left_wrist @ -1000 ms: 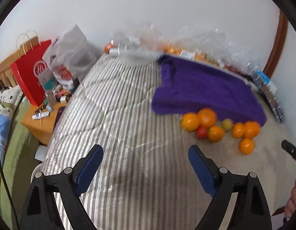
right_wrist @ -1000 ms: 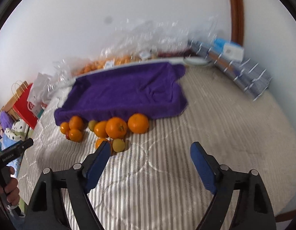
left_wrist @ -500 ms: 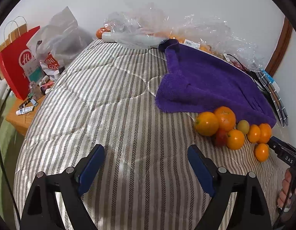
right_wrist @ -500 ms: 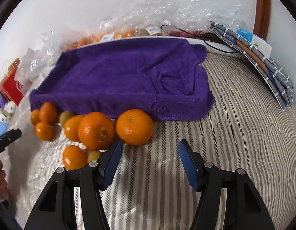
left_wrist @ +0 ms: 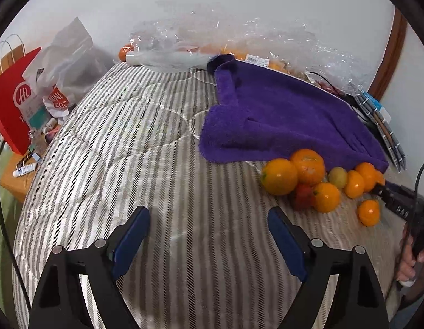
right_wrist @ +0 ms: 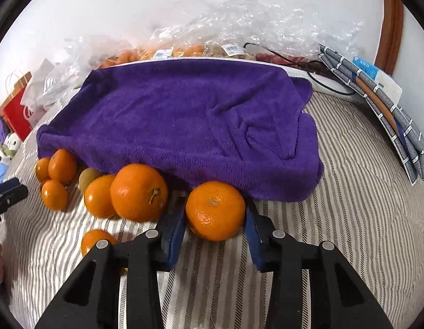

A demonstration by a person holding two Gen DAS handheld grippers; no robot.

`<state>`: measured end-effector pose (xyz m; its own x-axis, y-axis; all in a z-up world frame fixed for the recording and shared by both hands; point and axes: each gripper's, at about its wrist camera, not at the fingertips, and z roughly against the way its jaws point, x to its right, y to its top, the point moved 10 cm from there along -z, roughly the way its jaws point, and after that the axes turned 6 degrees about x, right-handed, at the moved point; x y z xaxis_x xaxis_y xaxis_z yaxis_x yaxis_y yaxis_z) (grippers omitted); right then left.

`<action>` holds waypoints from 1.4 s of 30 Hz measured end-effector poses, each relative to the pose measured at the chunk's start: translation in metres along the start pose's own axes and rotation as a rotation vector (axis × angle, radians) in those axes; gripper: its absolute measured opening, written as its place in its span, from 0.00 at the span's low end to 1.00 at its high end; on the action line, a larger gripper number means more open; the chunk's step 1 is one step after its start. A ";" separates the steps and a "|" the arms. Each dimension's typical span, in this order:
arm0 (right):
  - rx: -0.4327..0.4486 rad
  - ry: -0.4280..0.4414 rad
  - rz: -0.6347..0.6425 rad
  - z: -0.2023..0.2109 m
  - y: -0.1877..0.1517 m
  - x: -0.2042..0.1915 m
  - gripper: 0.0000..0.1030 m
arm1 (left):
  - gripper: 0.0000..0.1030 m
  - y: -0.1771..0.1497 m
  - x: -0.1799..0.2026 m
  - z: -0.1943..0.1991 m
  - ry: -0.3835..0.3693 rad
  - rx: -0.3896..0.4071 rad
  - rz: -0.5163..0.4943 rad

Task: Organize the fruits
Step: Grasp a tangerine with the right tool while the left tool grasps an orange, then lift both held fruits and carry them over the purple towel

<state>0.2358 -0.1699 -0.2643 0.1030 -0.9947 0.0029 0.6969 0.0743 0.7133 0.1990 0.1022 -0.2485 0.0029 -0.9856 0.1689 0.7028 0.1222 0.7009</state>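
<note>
Several oranges and smaller fruits lie on the striped bed beside a purple towel [right_wrist: 184,126]. In the right wrist view, my right gripper [right_wrist: 214,222] has its blue fingers close on both sides of one orange [right_wrist: 215,209], which rests on the bed at the towel's edge. A bigger orange [right_wrist: 139,192] sits just left of it, with smaller oranges [right_wrist: 62,166] and a greenish fruit [right_wrist: 88,176] further left. In the left wrist view, my left gripper [left_wrist: 209,235] is open and empty above the bed, left of the fruit pile [left_wrist: 308,175].
Clear plastic bags of fruit [right_wrist: 184,49] lie along the wall behind the towel. Folded grey striped cloths [right_wrist: 390,120] lie at the right. A red paper bag [left_wrist: 11,96] and a cluttered small table [left_wrist: 25,161] stand left of the bed. The towel also shows in the left wrist view [left_wrist: 280,115].
My right gripper has moved forward and down to the fruit pile and narrowed around the rightmost orange. My left gripper has moved closer over the bed and stays open.
</note>
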 end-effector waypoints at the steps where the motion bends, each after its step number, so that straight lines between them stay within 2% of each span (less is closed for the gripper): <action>1: 0.005 -0.001 0.000 0.003 -0.002 0.001 0.39 | 0.83 0.004 0.007 0.005 -0.038 0.012 0.003; 3: 0.015 -0.010 -0.010 0.009 -0.004 0.007 0.39 | 0.83 0.011 0.019 0.011 -0.072 0.020 -0.010; 6: 0.024 -0.044 -0.018 0.019 -0.011 0.021 0.39 | 0.83 0.022 0.033 0.008 -0.055 0.035 -0.047; 8: 0.024 -0.053 -0.025 0.024 -0.016 0.027 0.39 | 0.74 0.023 0.040 -0.001 -0.064 0.017 -0.051; 11: 0.029 -0.053 -0.037 0.029 -0.020 0.033 0.39 | 0.66 0.023 0.044 -0.011 -0.113 -0.009 -0.001; 16: 0.048 -0.014 -0.071 0.032 -0.018 0.032 0.39 | 0.63 0.024 0.044 -0.018 -0.159 -0.017 0.066; 19: 0.043 -0.001 -0.086 0.029 -0.016 0.033 0.39 | 0.62 0.023 0.048 -0.024 -0.175 -0.031 0.067; 20: 0.040 0.003 -0.088 0.028 -0.016 0.033 0.39 | 0.56 0.023 0.049 -0.026 -0.176 -0.037 0.065; 22: 0.035 0.019 -0.094 0.026 -0.016 0.033 0.39 | 0.51 0.023 0.050 -0.028 -0.206 -0.039 0.087; 23: 0.037 0.026 -0.096 0.026 -0.016 0.033 0.39 | 0.41 0.023 0.051 -0.027 -0.231 -0.043 0.099; 25: 0.045 0.036 -0.103 0.027 -0.015 0.033 0.39 | 0.33 0.024 0.051 -0.025 -0.263 -0.041 0.118; 36: 0.042 0.027 -0.105 0.027 -0.015 0.033 0.39 | 0.33 0.022 0.029 -0.013 -0.269 -0.013 0.162; 40: 0.035 0.017 -0.099 0.026 -0.016 0.033 0.39 | 0.44 0.018 0.028 -0.015 -0.247 -0.020 0.150; 42: 0.032 0.010 -0.098 0.025 -0.016 0.033 0.39 | 0.44 0.017 0.029 -0.015 -0.245 -0.016 0.147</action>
<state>0.2101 -0.2055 -0.2581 0.0430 -0.9963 -0.0749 0.6807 -0.0257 0.7321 0.2219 0.0742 -0.2417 -0.0652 -0.8997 0.4315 0.7185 0.2578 0.6460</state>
